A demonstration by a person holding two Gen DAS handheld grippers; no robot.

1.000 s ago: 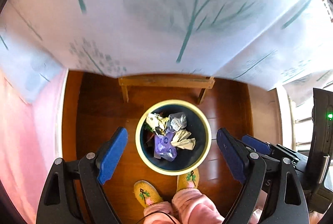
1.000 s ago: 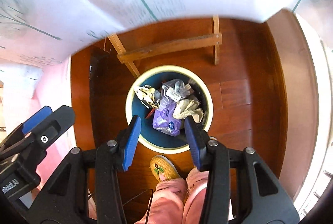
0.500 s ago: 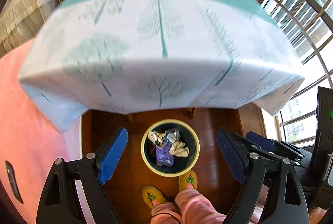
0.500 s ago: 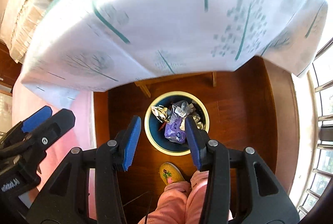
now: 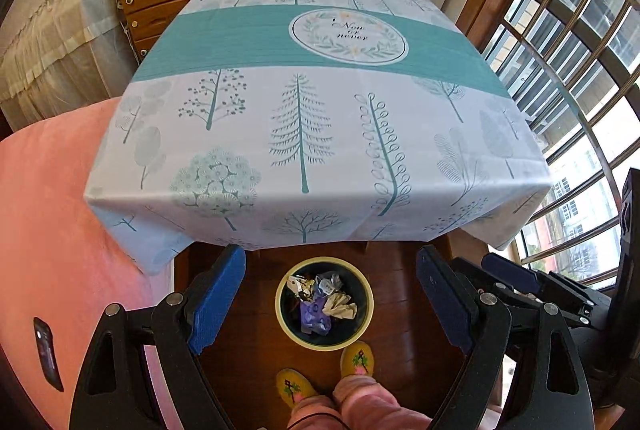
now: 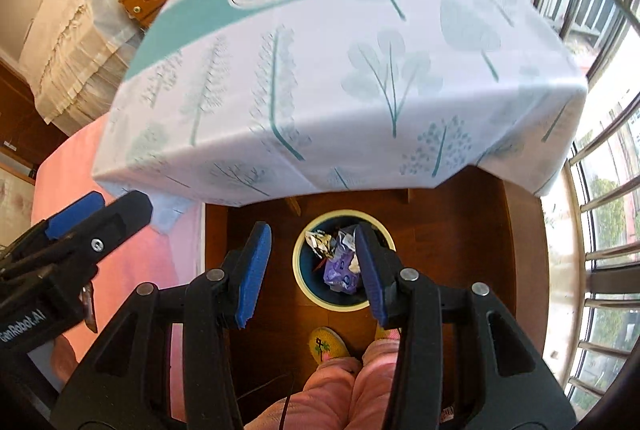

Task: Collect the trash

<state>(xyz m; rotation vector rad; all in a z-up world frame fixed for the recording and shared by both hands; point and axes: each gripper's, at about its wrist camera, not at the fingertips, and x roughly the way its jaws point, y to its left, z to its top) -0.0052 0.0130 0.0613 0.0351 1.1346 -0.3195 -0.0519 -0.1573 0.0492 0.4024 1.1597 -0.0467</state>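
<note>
Left wrist view: the table [image 5: 320,134] under its tree-print cloth shows nothing lying on top. On the floor just before its near edge stands the bin [image 5: 324,303], holding the trash [image 5: 324,300]: crumpled wrappers and a purple pack. The left gripper [image 5: 332,300] gapes wide, the right gripper [image 6: 310,270] stands part open, both empty. Collecting looks finished; next comes a check for stray bits.
</note>
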